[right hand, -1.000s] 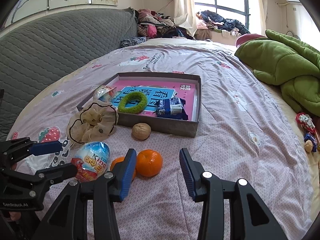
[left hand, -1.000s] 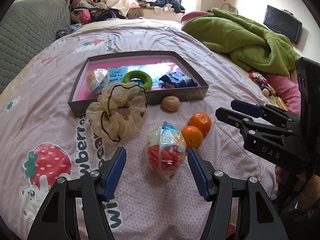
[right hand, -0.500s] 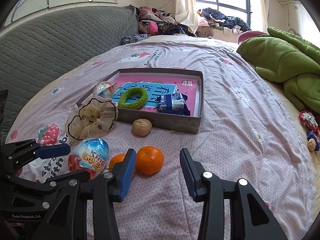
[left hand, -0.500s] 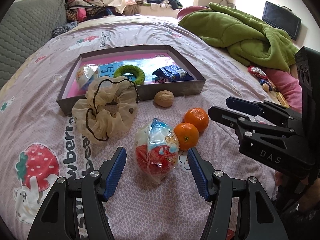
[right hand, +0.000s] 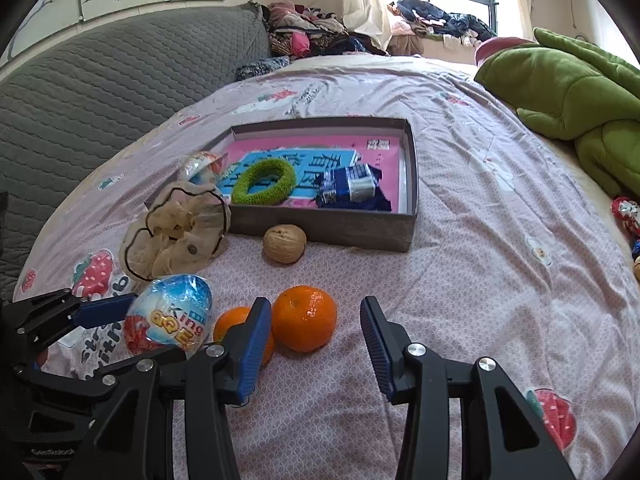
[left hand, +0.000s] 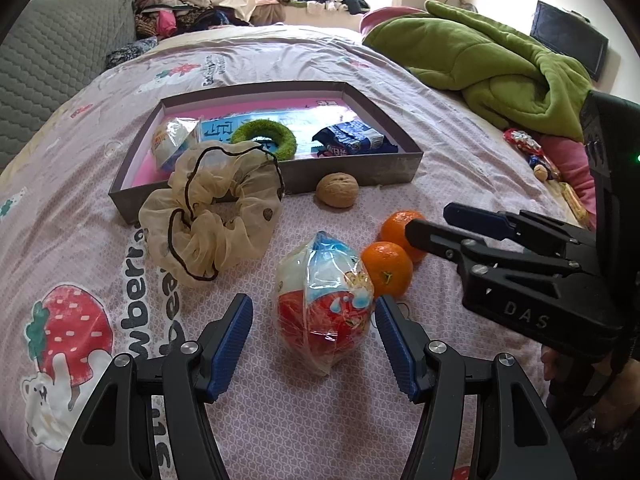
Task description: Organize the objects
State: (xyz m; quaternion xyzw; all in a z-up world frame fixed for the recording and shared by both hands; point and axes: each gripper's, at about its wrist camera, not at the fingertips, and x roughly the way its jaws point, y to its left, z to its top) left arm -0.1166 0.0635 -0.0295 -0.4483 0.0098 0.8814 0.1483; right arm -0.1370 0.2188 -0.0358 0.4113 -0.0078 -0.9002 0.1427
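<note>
A wrapped toy egg [left hand: 324, 304] lies on the pink bedsheet between the fingers of my left gripper [left hand: 312, 336], which is open; the pads flank it without pressing. Two oranges [left hand: 386, 268] lie just to its right. My right gripper [right hand: 314, 332] is open too, its tips on either side of the nearer orange [right hand: 304, 318]; the second orange [right hand: 236, 326] is partly hidden behind its left finger. Beyond them a walnut [right hand: 285, 244] rests against a shallow grey box [right hand: 340, 232]. A cream scrunchie [left hand: 212, 216] leans on the box's front left corner.
The box holds a green ring [left hand: 264, 138], a blue packet [left hand: 352, 140] and another wrapped egg [left hand: 176, 142]. A green blanket [left hand: 492, 64] is heaped at the right, a grey quilted headboard [right hand: 100, 92] stands at the left, and small toys [left hand: 528, 148] lie near the right edge.
Both grippers have edged slightly nearer to the egg and the orange, which look a little larger. Nothing was gripped or let go.
</note>
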